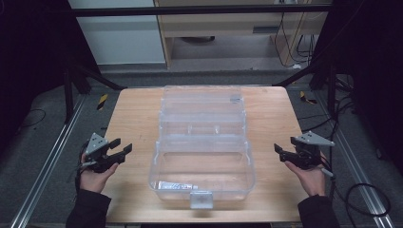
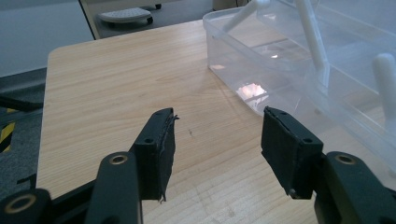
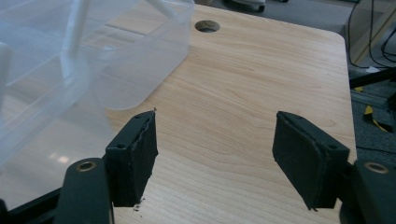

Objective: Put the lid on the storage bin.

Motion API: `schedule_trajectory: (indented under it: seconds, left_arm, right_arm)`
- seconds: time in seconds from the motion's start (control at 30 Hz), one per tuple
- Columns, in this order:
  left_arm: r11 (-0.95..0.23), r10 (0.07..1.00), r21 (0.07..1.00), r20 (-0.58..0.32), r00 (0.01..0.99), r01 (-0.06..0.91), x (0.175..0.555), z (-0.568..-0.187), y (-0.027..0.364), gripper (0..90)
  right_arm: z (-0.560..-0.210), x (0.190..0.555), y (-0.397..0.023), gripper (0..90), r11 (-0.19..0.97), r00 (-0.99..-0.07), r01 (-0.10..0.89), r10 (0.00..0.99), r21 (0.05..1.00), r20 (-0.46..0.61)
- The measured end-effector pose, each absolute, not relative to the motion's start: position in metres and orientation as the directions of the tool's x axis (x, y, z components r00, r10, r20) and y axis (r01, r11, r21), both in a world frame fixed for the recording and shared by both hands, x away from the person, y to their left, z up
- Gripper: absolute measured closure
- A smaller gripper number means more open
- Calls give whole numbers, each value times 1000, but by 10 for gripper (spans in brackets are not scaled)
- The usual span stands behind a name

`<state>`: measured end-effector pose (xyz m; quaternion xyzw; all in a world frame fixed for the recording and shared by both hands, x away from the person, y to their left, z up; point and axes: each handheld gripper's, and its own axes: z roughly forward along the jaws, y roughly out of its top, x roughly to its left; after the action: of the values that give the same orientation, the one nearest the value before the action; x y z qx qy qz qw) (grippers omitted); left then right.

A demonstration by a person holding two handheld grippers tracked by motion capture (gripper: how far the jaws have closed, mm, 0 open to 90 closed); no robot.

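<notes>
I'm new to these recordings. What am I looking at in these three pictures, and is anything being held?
A person sits at a wooden table, each hand holding black two-jawed tongs. The high view looks down from above: left tongs, right tongs. The other two pictures come from cameras riding on the tongs, looking along their jaws. In the middle sits a clear plastic organiser box, opened out in tiers, with a small tube in its bottom tray. Both tongs are open, holding nothing.

Open tiered box (image 1: 202, 142) at centre of table (image 1: 133, 123), lid tipped back toward far edge. Tube (image 1: 174, 186) in front compartment, by near wall. Left gripper (image 1: 119, 148) left of box, right gripper (image 1: 280, 151) right of it, both apart from box.
</notes>
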<state>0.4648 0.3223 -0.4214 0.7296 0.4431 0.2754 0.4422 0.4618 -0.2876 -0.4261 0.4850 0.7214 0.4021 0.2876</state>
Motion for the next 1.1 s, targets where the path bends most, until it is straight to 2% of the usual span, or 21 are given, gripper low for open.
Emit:
schedule_trajectory:
  seconds: [0.13, 0.3, 0.43, 0.53, 0.63, 0.8, 1.1]
  left_arm:
    - [-214, 888, 890, 5, 459, 404, 465, -419, 323, 437]
    - [-239, 873, 881, 11, 488, 408, 464, -418, 320, 438]
    - [-265, 860, 873, 21, 510, 410, 465, -417, 317, 438]
    - [-310, 837, 865, 51, 545, 395, 464, -414, 313, 441]
    - [-328, 826, 860, 60, 561, 390, 464, -410, 311, 441]
    - [-364, 794, 858, 83, 602, 362, 469, -397, 306, 446]
    - [-385, 741, 864, 80, 666, 325, 476, -377, 296, 452]
  right_arm:
    - [-421, 459, -287, 323, 224, -390, 462, 920, 858, -30]
    - [-405, 450, -280, 389, 305, -479, 442, 875, 843, -66]
    - [-394, 445, -273, 409, 354, -533, 430, 842, 830, -82]
    - [-383, 437, -261, 446, 419, -619, 406, 780, 812, -93]
    - [-380, 435, -255, 458, 441, -657, 397, 749, 805, -86]
    - [-371, 431, -234, 501, 554, -758, 374, 645, 744, -99]
    - [-358, 430, -210, 534, 611, -841, 329, 537, 720, -70]
